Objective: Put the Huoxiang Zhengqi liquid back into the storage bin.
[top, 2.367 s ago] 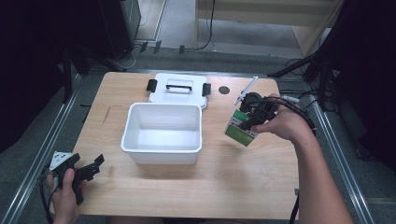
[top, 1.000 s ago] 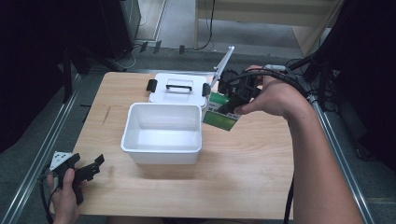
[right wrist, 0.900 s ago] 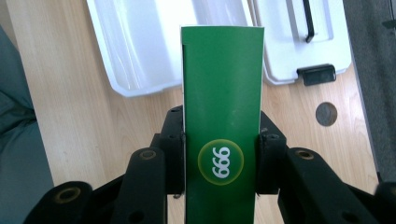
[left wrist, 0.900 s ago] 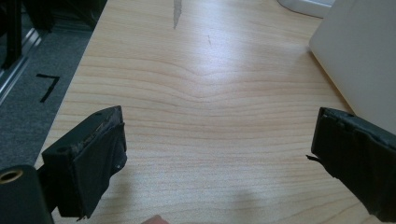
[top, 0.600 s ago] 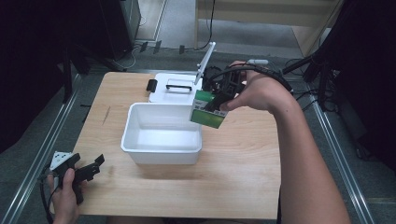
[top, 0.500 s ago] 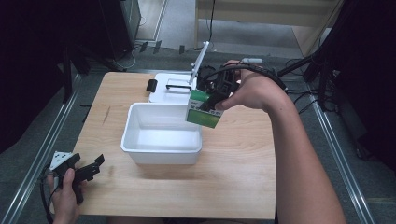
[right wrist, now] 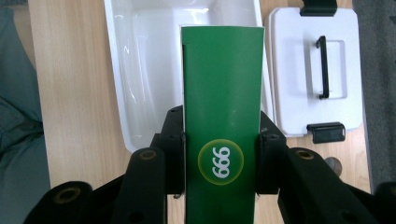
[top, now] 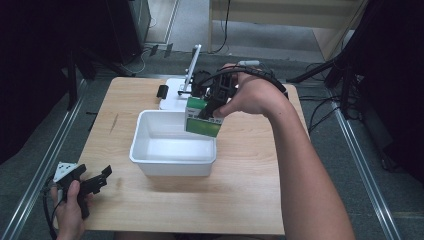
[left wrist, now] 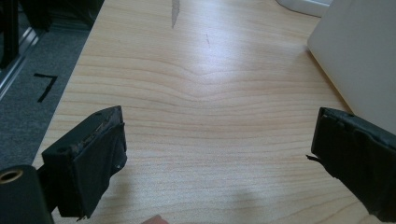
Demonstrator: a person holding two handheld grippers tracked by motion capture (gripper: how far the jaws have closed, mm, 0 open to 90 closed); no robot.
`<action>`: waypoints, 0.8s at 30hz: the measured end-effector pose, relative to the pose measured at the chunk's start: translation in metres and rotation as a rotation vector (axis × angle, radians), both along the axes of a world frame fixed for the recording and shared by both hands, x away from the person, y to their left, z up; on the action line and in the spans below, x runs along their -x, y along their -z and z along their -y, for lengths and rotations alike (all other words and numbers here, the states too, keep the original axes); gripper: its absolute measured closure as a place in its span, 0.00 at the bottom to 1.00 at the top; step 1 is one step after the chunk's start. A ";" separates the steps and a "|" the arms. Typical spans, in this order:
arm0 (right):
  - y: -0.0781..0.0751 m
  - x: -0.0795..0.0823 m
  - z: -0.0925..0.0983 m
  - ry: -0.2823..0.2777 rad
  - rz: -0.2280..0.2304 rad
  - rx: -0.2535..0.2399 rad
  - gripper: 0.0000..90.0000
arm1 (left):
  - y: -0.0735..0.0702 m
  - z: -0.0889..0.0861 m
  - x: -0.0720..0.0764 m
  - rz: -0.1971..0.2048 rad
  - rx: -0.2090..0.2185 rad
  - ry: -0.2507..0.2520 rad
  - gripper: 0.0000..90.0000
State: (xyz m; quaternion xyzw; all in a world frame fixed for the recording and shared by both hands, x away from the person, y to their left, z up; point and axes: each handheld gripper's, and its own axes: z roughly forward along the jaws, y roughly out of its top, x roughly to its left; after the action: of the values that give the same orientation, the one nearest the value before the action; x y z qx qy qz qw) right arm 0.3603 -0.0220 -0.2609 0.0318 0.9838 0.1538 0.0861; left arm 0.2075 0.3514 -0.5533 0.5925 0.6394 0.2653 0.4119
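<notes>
A green box marked 999 hangs in the air over the right rim of the white bin. My right gripper is shut on the green box, one jaw on each long side. Under it lies the bin, with nothing visible inside. At the table's front left corner my left gripper rests low and open. In its own view the left gripper has bare wood between the jaws, and the bin's wall stands at the right.
The bin's white lid with black handle and clips lies flat on the table behind the bin; the lid is partly hidden by the hand. A small dark disc sits near it. Metal rails run along the table's sides.
My right gripper has carried the green box from the table's right side leftward, up to the bin's right rim. The left gripper has stayed still.
</notes>
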 end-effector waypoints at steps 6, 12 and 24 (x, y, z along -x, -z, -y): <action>0.007 -0.001 -0.012 -0.028 -0.005 -0.001 0.72 | 0.000 0.000 0.000 0.000 0.001 0.000 0.04; 0.017 -0.004 -0.021 -0.056 -0.007 0.018 0.72 | 0.000 0.000 0.000 0.000 0.002 0.003 0.04; 0.049 -0.013 -0.025 -0.085 -0.013 0.052 0.72 | 0.000 -0.001 0.000 -0.004 0.002 0.007 0.04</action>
State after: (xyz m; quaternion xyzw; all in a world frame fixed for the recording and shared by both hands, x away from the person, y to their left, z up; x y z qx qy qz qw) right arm 0.3731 0.0025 -0.3101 -0.0113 0.9885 0.1316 0.0740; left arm 0.2077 0.3519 -0.5532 0.5946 0.6385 0.2622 0.4123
